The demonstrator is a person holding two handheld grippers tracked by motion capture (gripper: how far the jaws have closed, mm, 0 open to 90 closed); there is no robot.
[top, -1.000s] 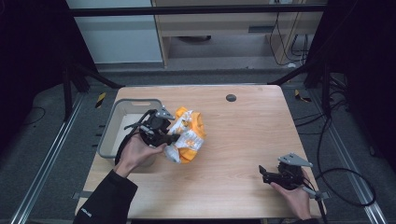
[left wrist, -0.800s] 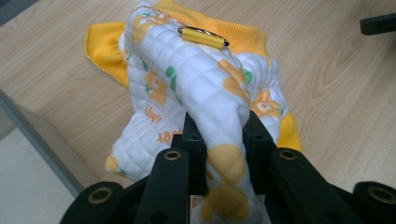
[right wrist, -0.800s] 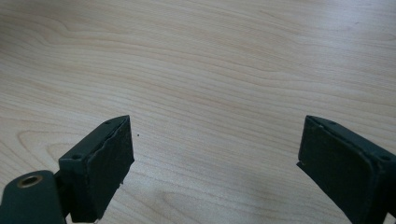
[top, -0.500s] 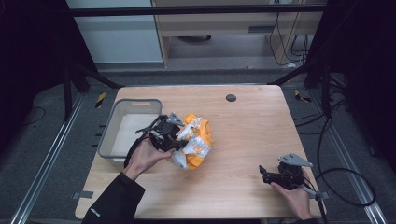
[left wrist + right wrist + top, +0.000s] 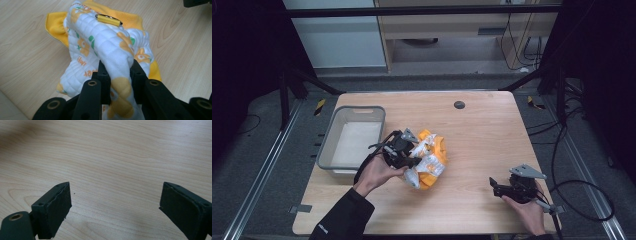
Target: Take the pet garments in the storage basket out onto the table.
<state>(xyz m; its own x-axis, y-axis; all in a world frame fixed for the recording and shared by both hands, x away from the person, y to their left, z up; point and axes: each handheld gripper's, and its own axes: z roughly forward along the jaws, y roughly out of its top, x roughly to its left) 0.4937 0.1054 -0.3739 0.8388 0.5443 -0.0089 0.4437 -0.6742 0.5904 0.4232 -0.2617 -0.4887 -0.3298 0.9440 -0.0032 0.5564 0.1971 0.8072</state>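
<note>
The left hand (image 5: pixel 377 172) reached in from the lower left of the high view, its dark sleeve (image 5: pixel 342 220) angled up and to the right. It held the left gripper (image 5: pixel 117 75) pointing right, jaws clamped tight on a fold of cloth (image 5: pixel 110 47). The right hand (image 5: pixel 524 210) sat low near the bottom right edge, palm probably under the tool, though the high view was too small to be sure. The right gripper (image 5: pixel 115 205) pointed left, level, its two black jaws spread wide apart with nothing between them.
</note>
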